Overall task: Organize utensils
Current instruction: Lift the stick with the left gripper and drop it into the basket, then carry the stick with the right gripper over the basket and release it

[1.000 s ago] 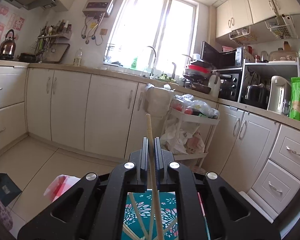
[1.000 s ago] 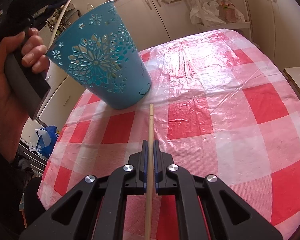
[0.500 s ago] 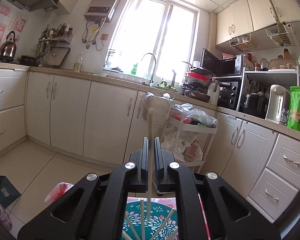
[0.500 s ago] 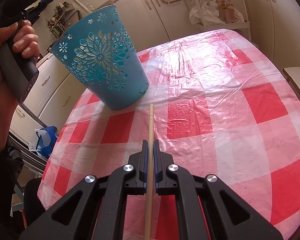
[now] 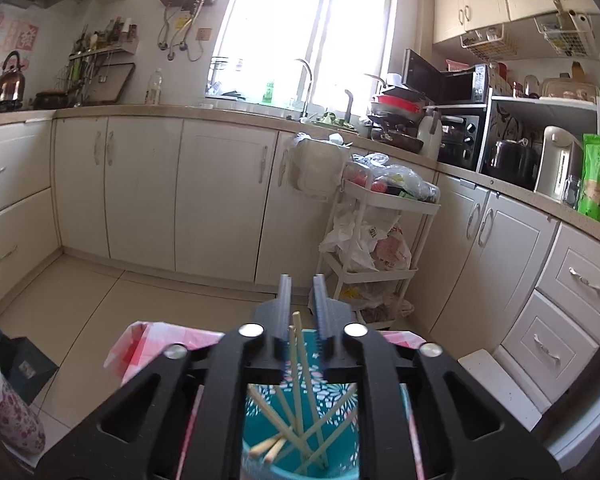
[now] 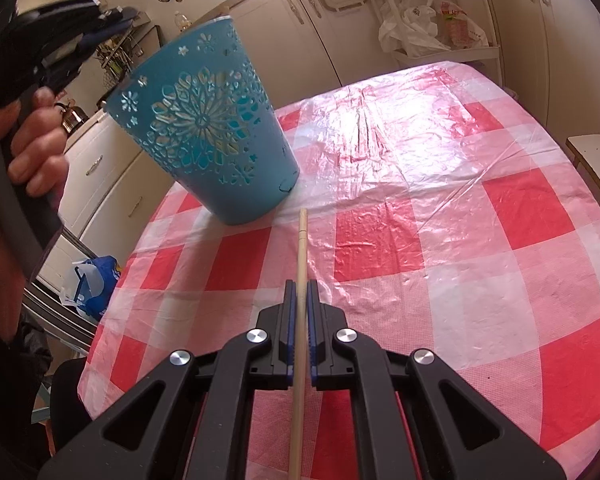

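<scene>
- The left gripper [image 5: 302, 308] is hovering directly above a teal holder [image 5: 300, 424], its jaws standing apart with nothing between them; the kitchen cabinets [image 5: 140, 192] and a white trolley [image 5: 384, 240] are filling the view beyond.
- Several wooden chopsticks [image 5: 296, 392] are leaning inside the holder, crossing one another, their upper ends reaching up near the parted jaws.
- The right gripper [image 6: 301, 300] is clamping a single chopstick [image 6: 301, 248], which is running straight forward between its jaws, low over the table.
- That chopstick's far tip is pointing toward the base of the holder [image 6: 204, 136], ending just short of it.
- The holder, pierced with a flower pattern, is standing on a red-and-white checked tablecloth [image 6: 420, 200] near the table's far left edge.
- The person's left hand [image 6: 28, 152] is gripping the handle of the other tool, raised beside and above the holder's rim.
</scene>
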Available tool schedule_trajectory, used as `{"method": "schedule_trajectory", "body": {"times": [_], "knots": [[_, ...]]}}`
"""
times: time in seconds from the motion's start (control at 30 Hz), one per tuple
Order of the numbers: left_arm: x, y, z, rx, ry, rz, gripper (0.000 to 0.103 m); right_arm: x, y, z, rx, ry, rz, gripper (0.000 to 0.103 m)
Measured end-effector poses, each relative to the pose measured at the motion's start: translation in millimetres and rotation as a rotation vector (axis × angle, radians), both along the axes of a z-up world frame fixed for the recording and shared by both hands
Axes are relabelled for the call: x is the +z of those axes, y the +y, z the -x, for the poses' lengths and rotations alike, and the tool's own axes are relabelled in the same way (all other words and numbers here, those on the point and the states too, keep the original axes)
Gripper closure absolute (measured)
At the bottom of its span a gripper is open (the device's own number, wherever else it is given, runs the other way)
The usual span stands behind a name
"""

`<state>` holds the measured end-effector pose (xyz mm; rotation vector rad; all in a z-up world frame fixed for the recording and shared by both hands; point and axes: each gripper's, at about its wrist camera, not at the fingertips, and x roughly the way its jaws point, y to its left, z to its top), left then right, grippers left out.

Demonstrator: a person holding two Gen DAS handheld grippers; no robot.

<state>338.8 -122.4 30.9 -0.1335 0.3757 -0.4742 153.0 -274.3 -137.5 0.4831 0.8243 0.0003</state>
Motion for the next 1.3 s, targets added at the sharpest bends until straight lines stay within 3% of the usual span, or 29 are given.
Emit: {"method": "schedule_trajectory", "body": {"times": [0.07,0.17,0.33,0.43,0.53,0.77,0.93,1.03,1.07,1.13,1.17,1.3], "knots": [[2.0,12.0,14.3,0.020,-0.009,0.024,0.066,5.3,-2.6,4.3,-0.011,-0.042,-0.001,0.097],[3.3,28.9,37.9,0.038,-0.025,0.056,0.057,19.4,-7.1,12.2,-0.034,-0.132,-0.035,0.097],[2.5,51.2,62.5,0.045,-0.008,0.130,0.055,77.3,5.2,19.5,-0.023,-0.377,-0.001,0.097],[8.5,62.3,68.1,0.038,0.013,0.202,0.055,109.7,12.0,8.3,-0.027,-0.507,0.009,0.097],[22.5,74.5,75.9,0.043,-0.017,0.256,0.054,141.5,16.7,-13.0,-0.032,-0.620,0.020,0.097],[48.3,98.5,81.1,0.066,-0.085,0.311,0.051,195.2,13.8,-42.0,-0.044,-0.777,0.050,0.097],[42.4,103.2,74.2,0.080,-0.063,0.321,0.051,197.1,3.9,-48.8,-0.052,-0.768,0.066,0.097],[33.1,103.2,71.2,0.082,-0.036,0.313,0.051,177.3,-6.8,-48.7,-0.041,-0.654,0.036,0.095],[29.1,102.7,70.6,0.083,-0.030,0.309,0.051,165.0,-8.8,-45.0,-0.035,-0.600,0.026,0.092],[22.7,102.6,68.9,0.083,-0.017,0.304,0.051,139.3,-7.5,-36.2,-0.015,-0.507,-0.003,0.067],[20.3,102.2,67.7,0.084,-0.010,0.302,0.051,121.8,-3.8,-30.5,-0.006,-0.442,-0.007,0.062],[13.0,100.7,64.8,0.083,0.023,0.306,0.051,86.9,27.3,-32.6,0.099,-0.315,0.049,0.058]]}}
